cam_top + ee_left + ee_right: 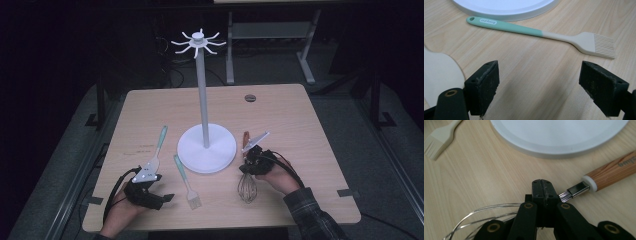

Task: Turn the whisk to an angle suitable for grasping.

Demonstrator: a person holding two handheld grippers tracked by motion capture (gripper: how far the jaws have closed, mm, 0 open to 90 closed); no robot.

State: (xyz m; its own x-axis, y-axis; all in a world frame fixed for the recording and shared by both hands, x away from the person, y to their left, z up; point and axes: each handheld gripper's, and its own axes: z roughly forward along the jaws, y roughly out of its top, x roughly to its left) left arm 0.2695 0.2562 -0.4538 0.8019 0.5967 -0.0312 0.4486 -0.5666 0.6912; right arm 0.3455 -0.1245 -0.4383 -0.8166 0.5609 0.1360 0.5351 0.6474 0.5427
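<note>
We work on a wooden table [150, 107] with a tall white hanging stand [206, 145] at its middle, a round base below, a thin pole, and a ring of hooks at the top. Three utensils lie around that base: a spatula [156, 152] at about eight o'clock from it, a pastry brush [185, 181] at about seven o'clock, and a whisk [246, 175] at about four o'clock.

The whisk is the piece in hand. In the high view its long axis runs roughly twelve to six: the wooden handle [611, 172] points away from us toward twelve, just beside the rim of the base, and the wire cage [247, 189] bulges toward six, nearest our edge of the table. Our right hand is plainly the nearer one; the left sits well apart on the other side of the base.

The right tongs [541, 185] come at the whisk from the three o'clock side, across its axis. In the right gripper view the two black jaws stand pressed together where the wires gather into the metal collar [579, 189]. The wires fan out below the jaws and the collar comes out beside them, so we judge the tongs clamped on the whisk at its neck.

The left tongs [539, 87] hover low over bare wood with the jaws wide apart, holding nothing. The brush lies crosswise beyond them, bristles toward three o'clock in the left gripper view, and the pale spatula blade [439, 75] sits just beside the left jaw.

To hang the whisk, we judge the handle end must swing up toward the hooks.
</note>
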